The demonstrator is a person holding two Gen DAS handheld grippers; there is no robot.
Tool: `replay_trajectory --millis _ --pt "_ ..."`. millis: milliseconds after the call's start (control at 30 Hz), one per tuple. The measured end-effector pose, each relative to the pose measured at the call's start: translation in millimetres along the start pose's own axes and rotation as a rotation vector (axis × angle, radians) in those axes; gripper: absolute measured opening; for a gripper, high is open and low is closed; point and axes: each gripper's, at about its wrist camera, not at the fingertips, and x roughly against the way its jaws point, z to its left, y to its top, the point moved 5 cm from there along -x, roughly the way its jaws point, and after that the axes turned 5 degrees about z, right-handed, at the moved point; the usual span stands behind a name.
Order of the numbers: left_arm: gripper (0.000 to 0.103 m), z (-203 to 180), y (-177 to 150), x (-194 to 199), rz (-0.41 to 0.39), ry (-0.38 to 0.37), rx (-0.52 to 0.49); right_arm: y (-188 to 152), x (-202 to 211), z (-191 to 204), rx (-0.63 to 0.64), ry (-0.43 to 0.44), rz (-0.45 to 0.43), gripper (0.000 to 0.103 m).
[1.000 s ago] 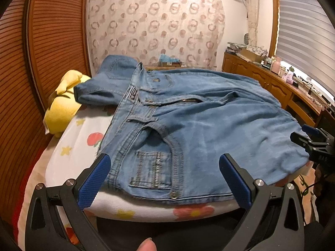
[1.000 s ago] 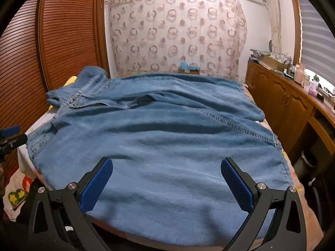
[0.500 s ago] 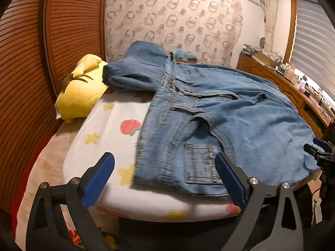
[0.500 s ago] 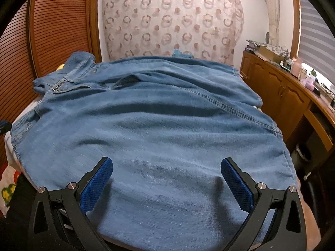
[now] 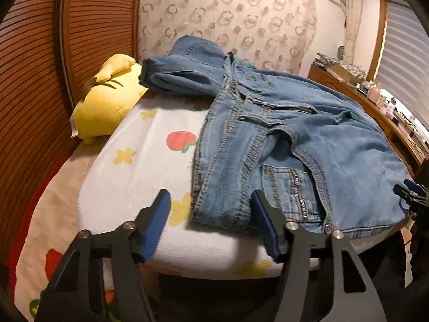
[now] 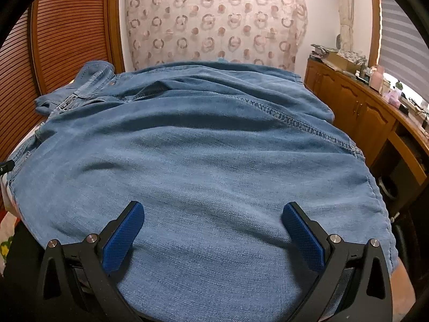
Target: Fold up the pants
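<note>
Blue denim pants lie spread on a bed, waistband toward the left, one leg folded back at the far left. My left gripper is open, jaws partly narrowed, with the near waistband corner between its blue pads, apart from the cloth. My right gripper is open wide, low over the leg fabric at the near edge, holding nothing. The right gripper's tip also shows in the left wrist view at the pants' right edge.
A white bedcover with fruit and star prints lies under the pants. A yellow plush toy sits at the far left by a wooden slatted door. A wooden cabinet with clutter stands to the right. A patterned curtain hangs behind.
My left gripper has moved left toward the waistband corner and its jaws have narrowed. My right gripper has moved forward and lower over the leg fabric.
</note>
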Motion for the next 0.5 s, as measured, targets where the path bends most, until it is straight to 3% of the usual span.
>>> replay_trajectory --millis 367,500 --pt "0.026 -9 -1 7 -0.022 -0.074 -0.015 -4 -9 -12 0.005 0.016 -0.036 0.103" --pt "0.023 -15 4 16 -0.054 -0.078 -0.03 -2 -11 -15 0.016 0.026 -0.023 0.099"
